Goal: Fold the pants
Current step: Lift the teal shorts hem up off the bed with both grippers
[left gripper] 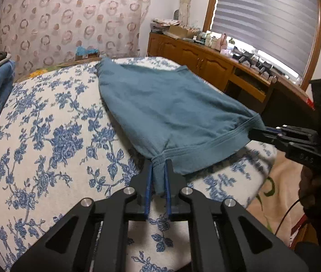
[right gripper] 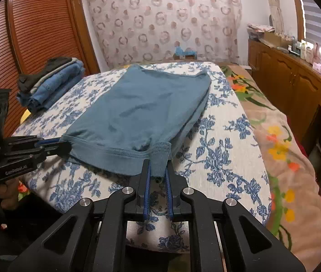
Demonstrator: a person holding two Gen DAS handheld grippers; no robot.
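Note:
The teal pants (left gripper: 160,104) lie folded on a blue-flowered cloth surface (left gripper: 47,136), waistband towards me. In the left wrist view my left gripper (left gripper: 159,163) is shut on a bunched corner of the waistband, with cloth pinched between its blue pads. My right gripper (left gripper: 252,133) comes in from the right and clamps the other waistband corner. In the right wrist view the pants (right gripper: 142,108) stretch away, my right gripper (right gripper: 158,161) is shut on the ribbed waistband end, and the left gripper (right gripper: 66,146) holds the far corner. The band hangs lifted between both grips.
A stack of folded jeans and dark clothes (right gripper: 51,83) sits at the far left of the surface. A flowered peach blanket (right gripper: 280,149) lies along the right side. Beyond it stand a wooden cabinet (left gripper: 194,59) with clutter on top, and a slatted wooden door (right gripper: 35,34).

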